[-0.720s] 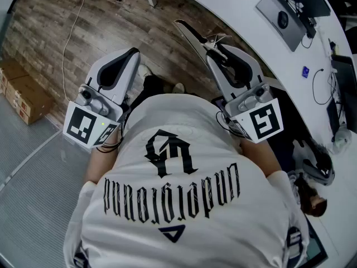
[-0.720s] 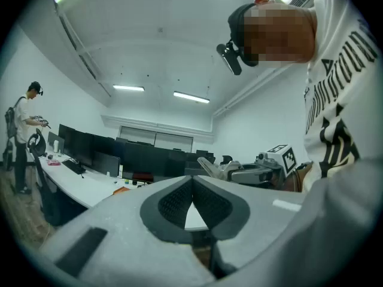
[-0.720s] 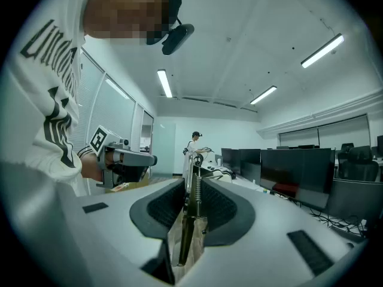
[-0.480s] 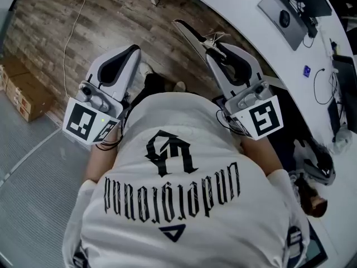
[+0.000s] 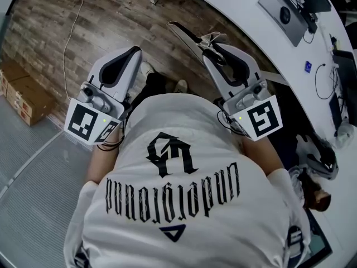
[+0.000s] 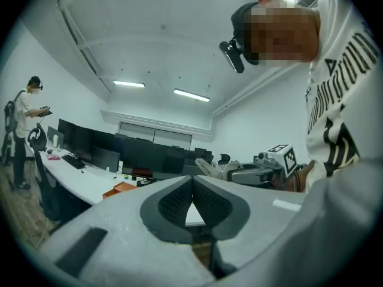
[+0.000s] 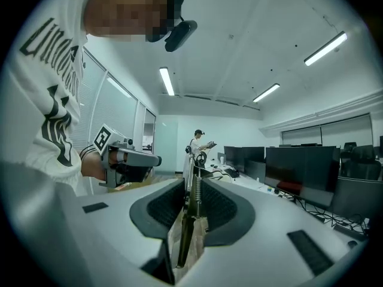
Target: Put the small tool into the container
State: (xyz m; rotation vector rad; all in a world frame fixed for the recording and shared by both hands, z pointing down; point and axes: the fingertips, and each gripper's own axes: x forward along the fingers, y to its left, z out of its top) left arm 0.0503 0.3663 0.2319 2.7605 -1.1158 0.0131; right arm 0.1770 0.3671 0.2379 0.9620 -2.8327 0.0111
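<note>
In the head view my right gripper [image 5: 215, 46] is held out in front of the person's chest, above the wood floor. It is shut on the small tool [image 5: 187, 33], a slim pliers-like piece with pale handles that sticks out past the jaws. The right gripper view shows the tool [image 7: 190, 220] standing on edge between the dark pads, with its coil spring running up the middle. My left gripper [image 5: 134, 52] is held level beside it at the left. Its pads [image 6: 173, 202] meet at the tip with nothing between them. I cannot pick out the container for certain.
A curved white desk [image 5: 245, 15] with monitors, a keyboard and cables runs along the upper right. An orange tray [image 6: 119, 189] lies on the desk. A cardboard box [image 5: 22, 96] sits on the floor at the left. Another person [image 6: 27, 130] stands far off.
The right gripper with the tool has edged slightly up and left in the head view. The left gripper has kept its place.
</note>
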